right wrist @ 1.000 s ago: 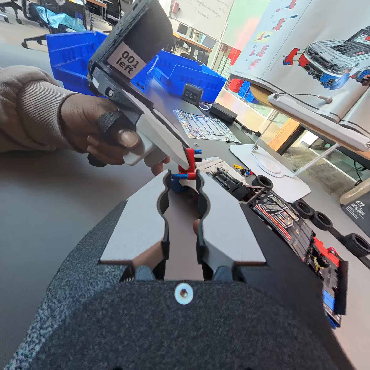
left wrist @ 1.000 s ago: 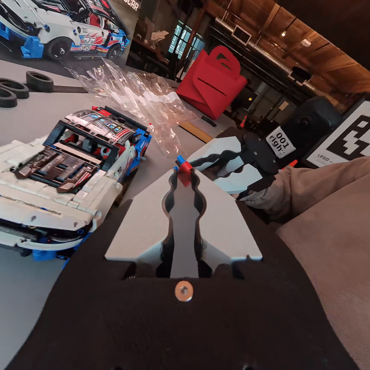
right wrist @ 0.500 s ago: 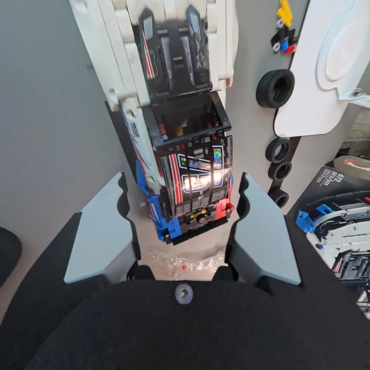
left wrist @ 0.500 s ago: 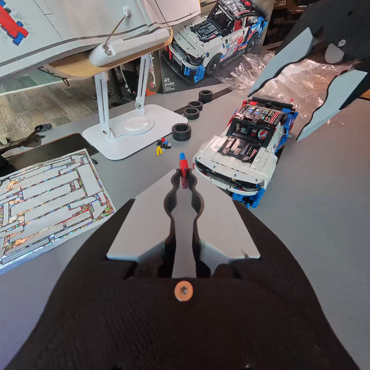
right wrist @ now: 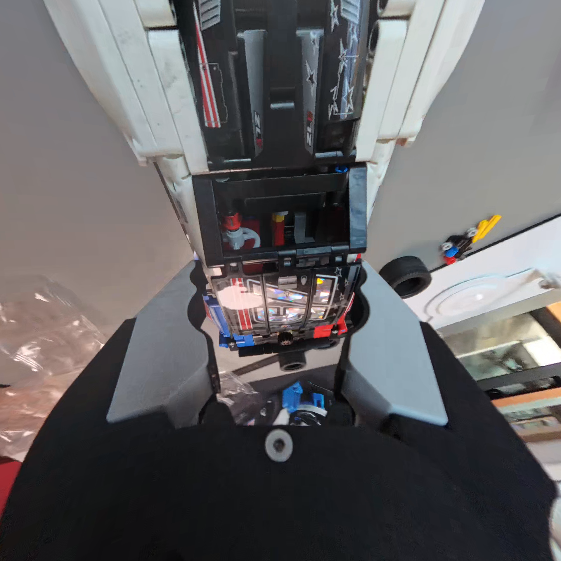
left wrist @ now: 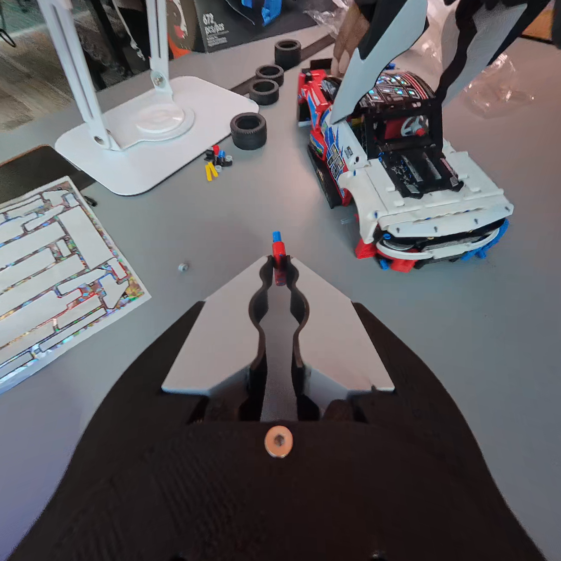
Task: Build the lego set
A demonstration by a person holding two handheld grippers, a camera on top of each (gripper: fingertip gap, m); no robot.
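Straddling car [right wrist: 282, 300] — right gripper [right wrist: 280, 279] spread

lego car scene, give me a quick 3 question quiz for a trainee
1. True or false: the left claw is shut on the small red and blue piece.
2. How many loose black tyres lie on the table in the left wrist view?
3. Which part of the lego car does the right claw straddle: A hood, B roof end, C a wheel?

Key: 1 true; 2 four; 3 B
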